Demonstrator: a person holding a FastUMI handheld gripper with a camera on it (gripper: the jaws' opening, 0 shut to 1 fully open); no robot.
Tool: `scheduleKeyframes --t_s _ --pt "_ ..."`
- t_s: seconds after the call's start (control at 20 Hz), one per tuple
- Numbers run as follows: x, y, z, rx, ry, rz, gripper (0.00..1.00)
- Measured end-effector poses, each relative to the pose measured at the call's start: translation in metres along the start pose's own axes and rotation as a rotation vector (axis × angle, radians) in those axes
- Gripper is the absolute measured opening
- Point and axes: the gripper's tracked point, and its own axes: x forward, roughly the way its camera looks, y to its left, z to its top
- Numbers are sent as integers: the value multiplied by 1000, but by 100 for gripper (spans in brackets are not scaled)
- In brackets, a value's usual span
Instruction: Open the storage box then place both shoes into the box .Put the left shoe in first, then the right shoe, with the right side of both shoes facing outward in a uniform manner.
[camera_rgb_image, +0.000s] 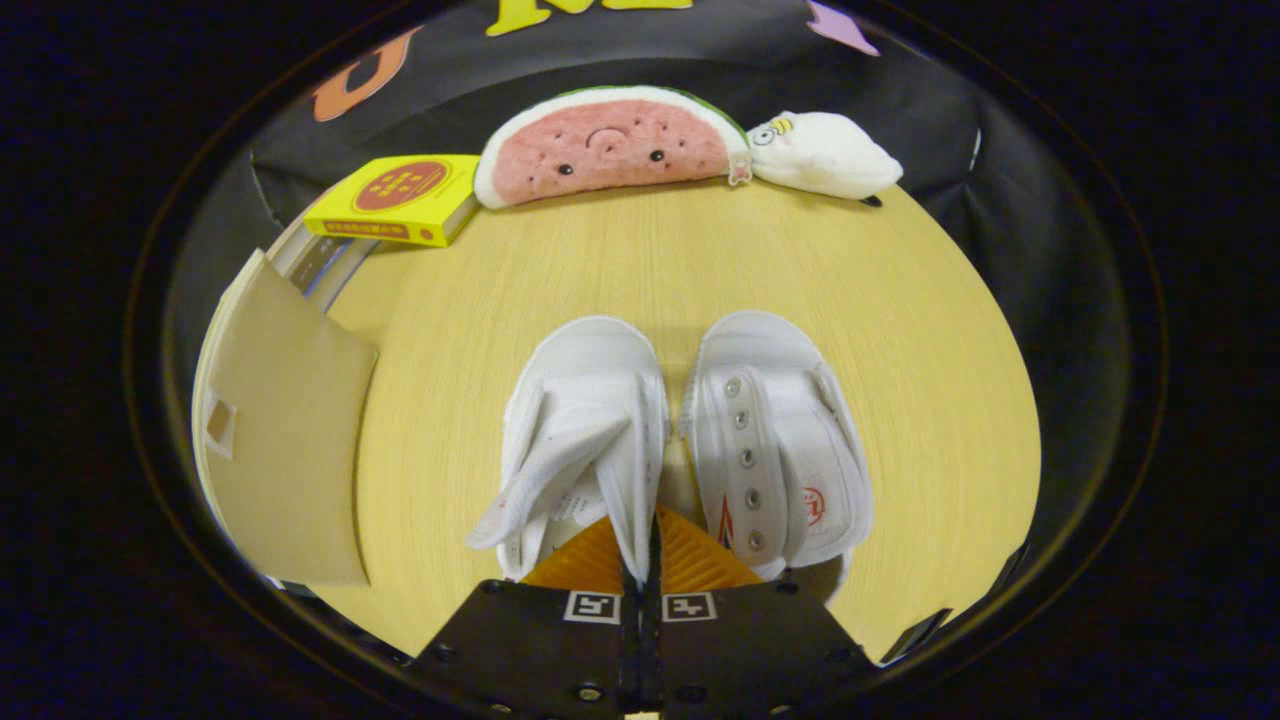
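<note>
Two shoes sit side by side on the table, the left shoe and the right shoe just past the gripper, whose fingers pinch the left shoe's side, with the storage box at the left edge and a book, a watermelon toy and a small soft toy along the far edge.

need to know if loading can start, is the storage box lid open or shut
Open. The cardboard box lid stands raised left of the shoes, which sit on the table. The gripper is shut on the left shoe's inner wall.

Your gripper has two ribbed pads, a black screw-fastened body, and two square black-and-white markers behind the pads.
</note>
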Motion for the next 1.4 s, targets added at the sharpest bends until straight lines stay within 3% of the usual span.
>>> scheduleKeyframes --t_s 0.4,0.7,1.05,1.4 --pt "-23 11 -7 149 36 130 0" --pt "-108 45 11 185 -33 155 0" --pt "-207 133 31 135 -112 189 0" --pt "-215 260 25 80 -93 293 0"
